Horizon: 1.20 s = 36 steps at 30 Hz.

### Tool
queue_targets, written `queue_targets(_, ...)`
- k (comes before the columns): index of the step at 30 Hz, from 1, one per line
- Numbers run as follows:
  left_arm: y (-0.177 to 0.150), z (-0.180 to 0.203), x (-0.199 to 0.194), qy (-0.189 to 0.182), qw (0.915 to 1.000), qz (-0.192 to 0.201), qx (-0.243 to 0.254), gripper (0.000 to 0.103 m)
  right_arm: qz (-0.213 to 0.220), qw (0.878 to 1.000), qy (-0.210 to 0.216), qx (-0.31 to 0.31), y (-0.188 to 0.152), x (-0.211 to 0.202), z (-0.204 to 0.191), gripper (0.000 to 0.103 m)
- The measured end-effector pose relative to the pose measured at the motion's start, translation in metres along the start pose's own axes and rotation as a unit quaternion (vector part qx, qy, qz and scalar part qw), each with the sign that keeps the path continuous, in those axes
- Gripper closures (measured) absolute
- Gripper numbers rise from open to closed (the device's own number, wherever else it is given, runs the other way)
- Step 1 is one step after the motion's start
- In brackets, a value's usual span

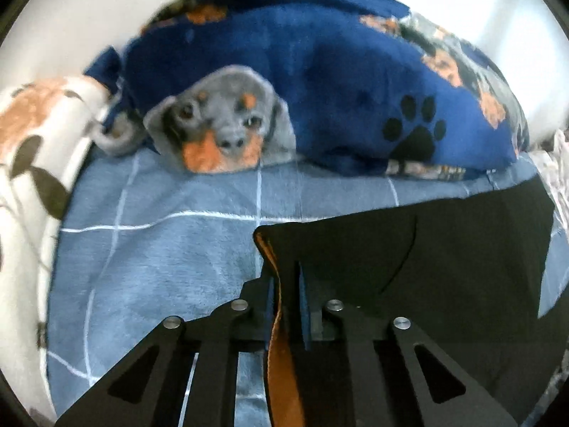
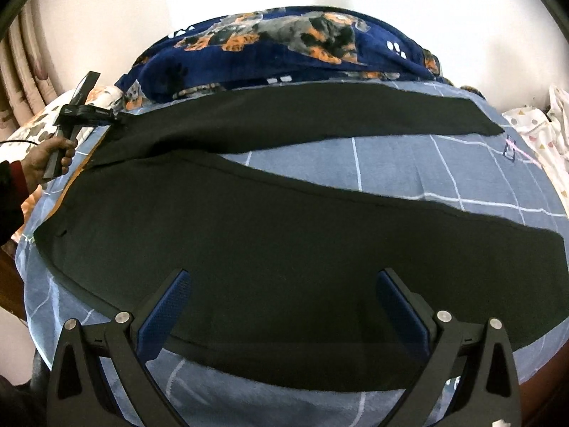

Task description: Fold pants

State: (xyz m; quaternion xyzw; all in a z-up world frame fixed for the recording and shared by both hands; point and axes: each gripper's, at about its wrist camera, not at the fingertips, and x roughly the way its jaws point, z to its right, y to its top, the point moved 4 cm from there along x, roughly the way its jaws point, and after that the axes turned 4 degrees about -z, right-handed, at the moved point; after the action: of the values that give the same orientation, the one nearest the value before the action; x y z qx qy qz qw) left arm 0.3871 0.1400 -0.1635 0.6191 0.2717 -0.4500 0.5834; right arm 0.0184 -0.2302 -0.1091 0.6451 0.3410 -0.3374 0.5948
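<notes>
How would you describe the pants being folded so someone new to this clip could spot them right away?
Start at the bed's blue checked bedspread, in front of the navy dog-print blanket heaped by the wall. The pants lie spread across it, two legs splayed apart, the left gripper pinching their waist end. They are the only plain black fabric there, with a tan waistband lining.

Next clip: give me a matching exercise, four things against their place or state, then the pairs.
Things:
1. left gripper
2. right gripper
3. pants
4. dog blanket

Place or state:
A. bunched at the far side of the bed
B. open, above the near pant leg
C. spread flat, legs apart
D. shut on the waistband

Pairs: 1-D, 2-B, 3-C, 4-A
</notes>
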Motion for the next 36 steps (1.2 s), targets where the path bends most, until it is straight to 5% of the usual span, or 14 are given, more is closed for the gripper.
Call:
queue_targets(5,-0.007,0.013,-0.045,-0.007,0.9978,0.059,-0.029,0.094,0.018,1.0,0.018,-0.003,0.016,-0.008,-0.003,0.0)
queue_targets(10,-0.028,0.027,-0.105,-0.038,0.9921,0.111,-0.044,0.094,0.027,0.986,0.15,0.073,0.063,-0.007,0.005,0.0)
queue_targets(13,-0.054,0.041,-0.143,-0.055,0.9875,0.142,-0.039,0.094,0.011,0.955,0.262,0.14,0.102,0.009,0.012,0.0)
queue_targets(15,-0.076,0.051,-0.161,-0.06,0.9854,0.156,-0.034,0.094,-0.005,0.916,0.345,0.204,0.131,0.029,0.015,0.0)
queue_targets(18,-0.109,0.065,-0.179,-0.061,0.9838,0.166,-0.032,0.093,-0.023,0.884,0.404,0.232,0.169,0.055,0.005,0.0)
queue_targets(22,-0.146,0.079,-0.195,-0.061,0.9831,0.169,-0.037,0.093,-0.043,0.882,0.402,0.244,0.207,0.088,-0.002,0.003)
queue_targets(24,-0.162,0.084,-0.198,-0.071,0.9829,0.162,-0.051,0.093,-0.06,0.878,0.384,0.279,0.217,0.114,0.003,0.015)
queue_targets(26,-0.17,0.085,-0.197,-0.078,0.9829,0.155,-0.062,0.093,-0.089,0.865,0.385,0.308,0.223,0.141,0.007,0.018)
queue_targets(28,-0.177,0.085,-0.194,-0.082,0.9833,0.146,-0.07,0.092,-0.102,0.859,0.375,0.333,0.221,0.16,0.014,0.035)
queue_targets(29,-0.179,0.084,-0.191,-0.078,0.984,0.142,-0.073,0.092,-0.105,0.856,0.375,0.34,0.22,0.167,0.015,0.06)
queue_targets(30,-0.18,0.083,-0.189,-0.078,0.9844,0.138,-0.077,0.092,-0.108,0.86,0.368,0.338,0.218,0.169,0.015,0.096)
queue_targets(36,-0.19,0.059,-0.192,-0.055,0.986,0.124,-0.097,0.091,-0.082,0.886,0.345,0.3,0.17,0.122,0.006,0.097)
